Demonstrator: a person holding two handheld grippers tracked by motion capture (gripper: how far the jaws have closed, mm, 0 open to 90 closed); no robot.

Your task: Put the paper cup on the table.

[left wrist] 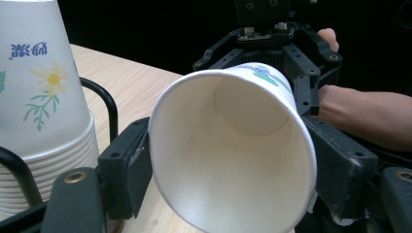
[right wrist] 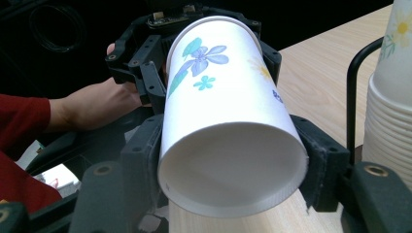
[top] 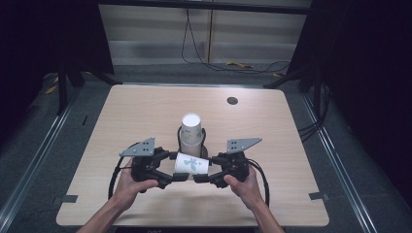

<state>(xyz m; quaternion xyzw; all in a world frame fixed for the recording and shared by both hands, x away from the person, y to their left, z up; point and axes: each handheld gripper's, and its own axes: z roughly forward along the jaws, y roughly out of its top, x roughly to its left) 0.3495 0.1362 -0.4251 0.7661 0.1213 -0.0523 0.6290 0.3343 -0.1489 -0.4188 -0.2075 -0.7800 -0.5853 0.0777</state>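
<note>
Two grippers meet over the near middle of the table [top: 272, 121], and one paper cup [top: 192, 164] lies on its side between them. In the left gripper view, the left gripper [left wrist: 228, 170] has its black jaws on either side of the cup's [left wrist: 233, 155] open mouth end, the pads against the rim at about 9 and 3 o'clock, so it is grasping the cup. In the right gripper view, the right gripper [right wrist: 231, 165] clamps the cup's [right wrist: 228, 131] closed base end in the same way, with its blue flower print facing up.

From above, the left gripper [top: 167, 171] reaches in from 9 o'clock of the cup and the right gripper [top: 210, 170] from 3 o'clock. The cup hangs level between the two, mouth toward the left one.

Just beyond the cup, at its 12 o'clock, a stack of upturned paper cups [top: 191, 128] stands in a black wire holder [top: 203, 141], near but apart from the held cup.
</note>
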